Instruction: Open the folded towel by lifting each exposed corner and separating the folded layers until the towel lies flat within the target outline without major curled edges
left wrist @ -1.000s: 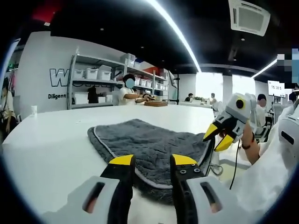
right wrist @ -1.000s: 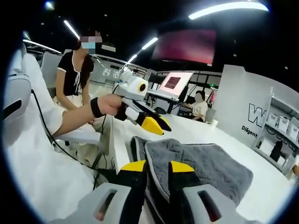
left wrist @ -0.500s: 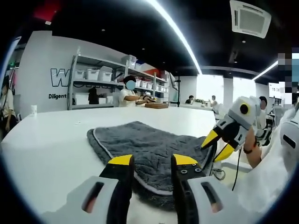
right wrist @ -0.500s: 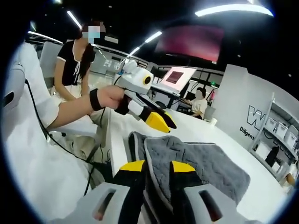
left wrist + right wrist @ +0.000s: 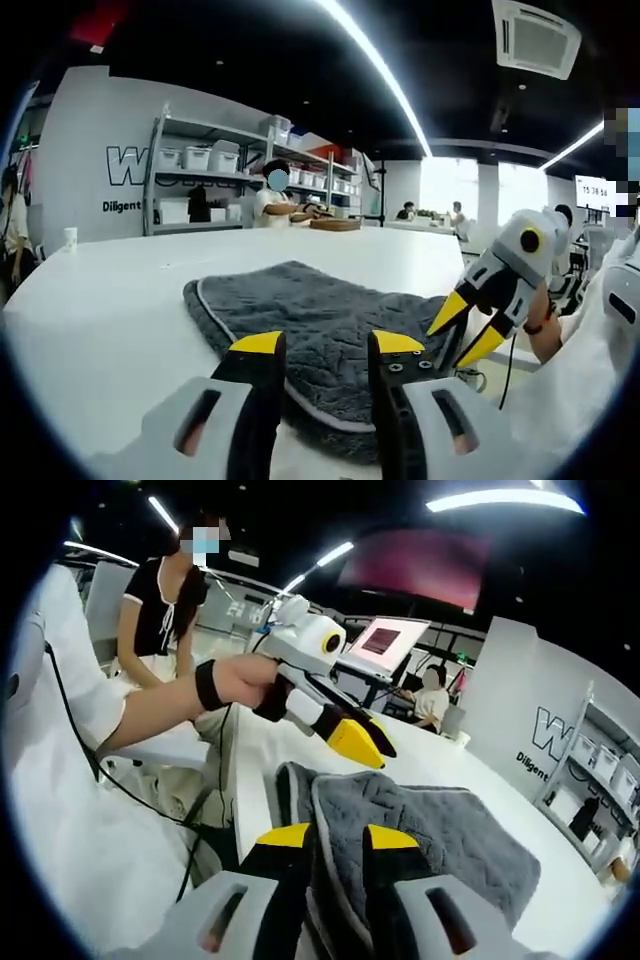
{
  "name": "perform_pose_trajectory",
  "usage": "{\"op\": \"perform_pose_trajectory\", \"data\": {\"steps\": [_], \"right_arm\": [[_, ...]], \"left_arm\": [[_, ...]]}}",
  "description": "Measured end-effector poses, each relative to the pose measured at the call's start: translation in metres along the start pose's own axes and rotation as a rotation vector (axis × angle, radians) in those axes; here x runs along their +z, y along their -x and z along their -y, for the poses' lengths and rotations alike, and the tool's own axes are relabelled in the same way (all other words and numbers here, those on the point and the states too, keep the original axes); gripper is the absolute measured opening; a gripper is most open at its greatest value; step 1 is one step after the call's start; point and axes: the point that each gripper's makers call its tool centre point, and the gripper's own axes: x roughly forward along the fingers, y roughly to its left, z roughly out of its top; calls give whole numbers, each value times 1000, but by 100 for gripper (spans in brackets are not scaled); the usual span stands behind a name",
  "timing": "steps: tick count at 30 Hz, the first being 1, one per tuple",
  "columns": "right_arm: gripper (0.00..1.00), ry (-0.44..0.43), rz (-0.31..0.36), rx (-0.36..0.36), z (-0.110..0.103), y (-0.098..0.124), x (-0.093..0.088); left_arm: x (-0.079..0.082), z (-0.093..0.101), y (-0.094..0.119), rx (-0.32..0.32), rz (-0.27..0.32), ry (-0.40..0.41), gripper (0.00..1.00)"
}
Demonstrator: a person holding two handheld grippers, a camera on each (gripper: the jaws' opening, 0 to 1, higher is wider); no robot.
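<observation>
Plainly the folded grey plush towel with pale piped edging (image 5: 320, 320) is soft, limp and light; it should drape, so its piped corner is the best hold. It lies on the white table (image 5: 100, 300), mid-frame. The left gripper (image 5: 322, 352) stands narrowly parted over its near edge. The right gripper (image 5: 327, 838) brackets the lower-centre hem, pinch uncertain.

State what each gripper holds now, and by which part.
Nothing is held. The left gripper and right gripper both stand open over the folded grey towel's near edge, jaws apart.
</observation>
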Motion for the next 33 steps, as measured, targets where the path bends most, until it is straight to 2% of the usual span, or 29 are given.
{"op": "perform_pose_trajectory", "data": {"steps": [17, 26, 33], "right_arm": [[15, 31, -62, -1, -4, -18, -5], [14, 42, -60, -13, -2, -25, -2], [15, 23, -34, -56, 8, -24, 5]], "left_arm": [[0, -1, 1, -4, 0, 5, 31], [-2, 0, -1, -5, -8, -6, 31], [1, -1, 1, 1, 0, -6, 30]]}}
